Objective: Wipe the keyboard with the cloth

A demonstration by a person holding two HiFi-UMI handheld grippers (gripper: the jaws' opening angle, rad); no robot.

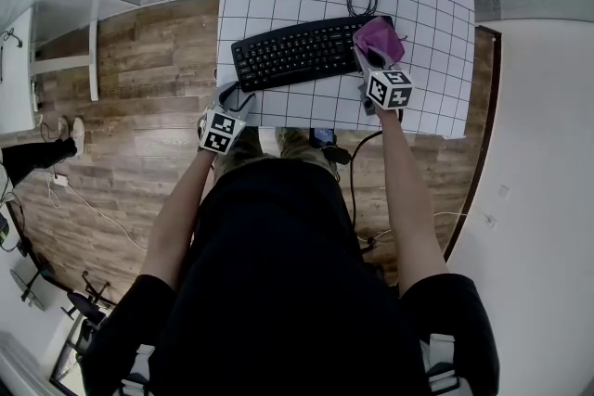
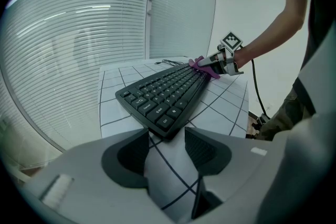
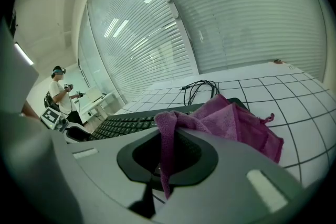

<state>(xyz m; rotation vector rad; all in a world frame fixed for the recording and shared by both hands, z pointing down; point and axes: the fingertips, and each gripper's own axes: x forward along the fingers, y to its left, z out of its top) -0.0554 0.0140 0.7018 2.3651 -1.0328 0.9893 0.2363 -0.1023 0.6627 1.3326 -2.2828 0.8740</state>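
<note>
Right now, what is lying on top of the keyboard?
The purple cloth lies over the keyboard's right end, pinched in the right gripper. Whatever keys are beneath it are covered and cannot be seen; the rest of the keyboard is bare.

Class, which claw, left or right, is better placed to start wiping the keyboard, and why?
Right: the right claw is shut on the cloth, lying on the keyboard; the left claw is open and empty.
</note>
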